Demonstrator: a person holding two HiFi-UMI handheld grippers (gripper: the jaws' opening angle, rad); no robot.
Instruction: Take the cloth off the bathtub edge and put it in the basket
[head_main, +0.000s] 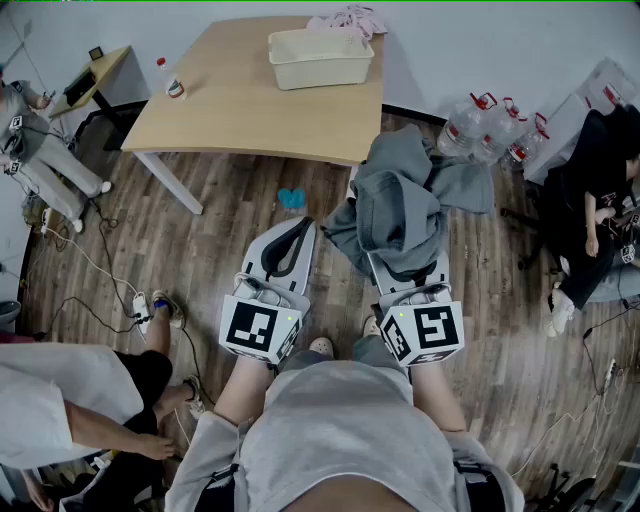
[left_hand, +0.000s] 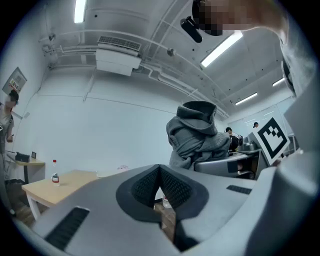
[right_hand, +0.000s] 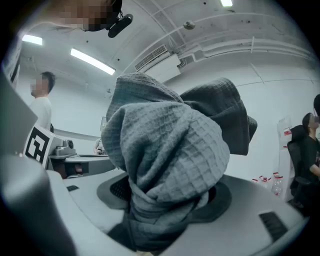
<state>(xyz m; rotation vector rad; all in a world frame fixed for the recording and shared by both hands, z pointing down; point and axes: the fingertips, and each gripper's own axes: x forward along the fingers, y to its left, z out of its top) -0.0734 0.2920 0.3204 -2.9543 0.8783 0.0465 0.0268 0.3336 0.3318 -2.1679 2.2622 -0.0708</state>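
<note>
Right gripper view: the right gripper (right_hand: 167, 200) is clamped on the grey waffle-weave cloth (right_hand: 170, 145). The bunched fabric fills the gap between its jaws, which stand wide around the thick bundle, and it heaps up over both of them. In the head view the cloth spills forward past the jaw tips and hangs off to either side of that gripper, clear of the wooden floor (head_main: 200, 250) below.

The left gripper (head_main: 290, 245) is level and just beside the right one, on its left. Its jaws are drawn together at the tips, with nothing between the ribbed pads (only floor shows through the gap lower down).

The cream basket (head_main: 320, 58) sits well ahead of both grippers, on the far part of a wooden table (head_main: 250, 110). A pink cloth (head_main: 350, 18) lies just behind it. A small bottle (head_main: 172, 82) stands on the same table, ahead and to the left of the left gripper.
</note>
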